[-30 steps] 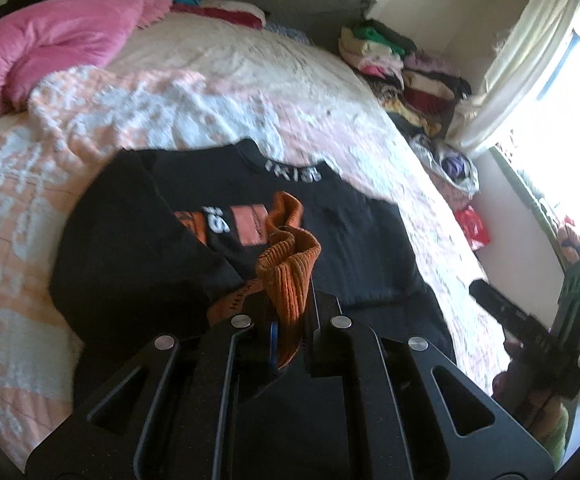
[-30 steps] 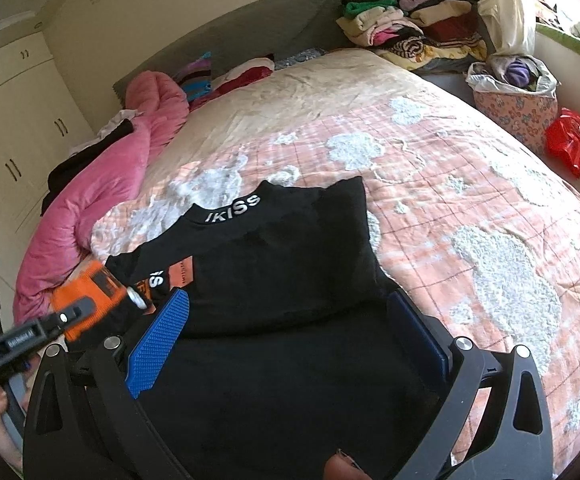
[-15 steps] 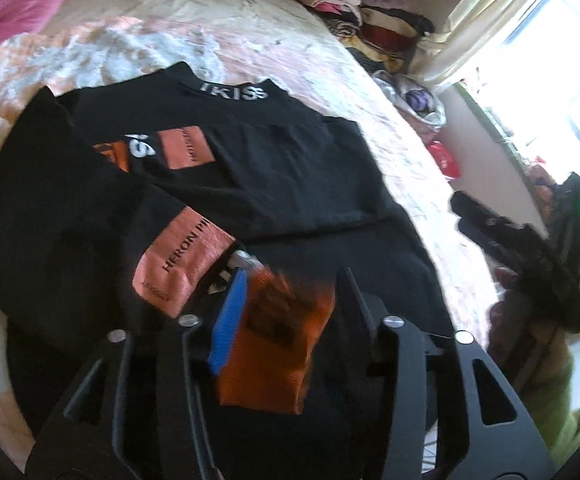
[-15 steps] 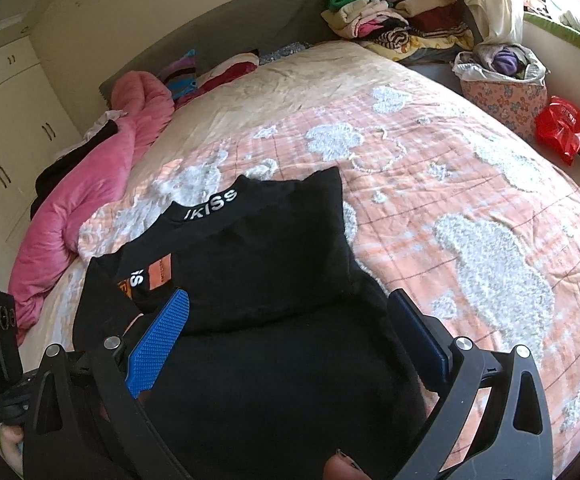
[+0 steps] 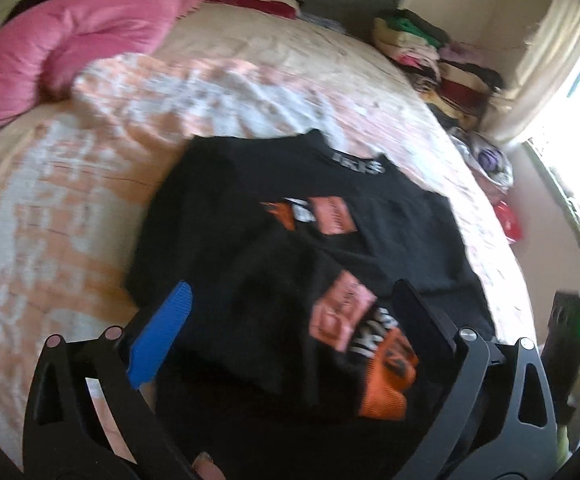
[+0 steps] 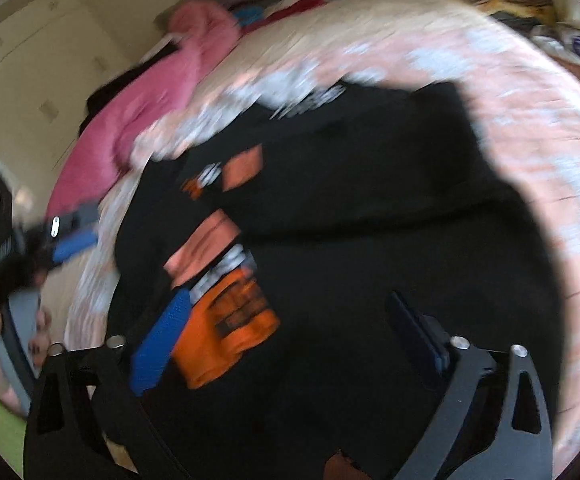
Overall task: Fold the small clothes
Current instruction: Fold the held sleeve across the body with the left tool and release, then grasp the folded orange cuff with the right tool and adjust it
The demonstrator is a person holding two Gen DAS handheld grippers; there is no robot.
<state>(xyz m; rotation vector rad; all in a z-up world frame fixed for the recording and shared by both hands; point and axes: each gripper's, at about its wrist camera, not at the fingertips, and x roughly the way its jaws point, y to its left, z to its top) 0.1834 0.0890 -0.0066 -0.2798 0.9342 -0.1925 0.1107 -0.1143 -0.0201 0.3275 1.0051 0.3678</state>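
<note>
Black sweater (image 5: pixel 298 248) flat mid-bed (image 5: pixel 90 184), orange cuff (image 5: pixel 386 384) folded in at 5 o'clock. Left claw (image 5: pixel 290 320) opening, empty; right claw (image 6: pixel 290 344) closing, gripping nothing. Bottom fold pending.

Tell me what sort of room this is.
Most likely a bedroom: a wide bed under a peach-and-white patterned bedspread, a rumpled pink quilt near its head, and stacked folded clothes beside the curtained window.

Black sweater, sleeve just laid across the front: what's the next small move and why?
Probably draw the left gripper, jaws opening and empty, clear of the sleeve: its orange cuff already lies on the black sweater. The right gripper, jaws closing with only loose cloth between them, hangs low over the near part, seemingly set for the next fold.
</note>
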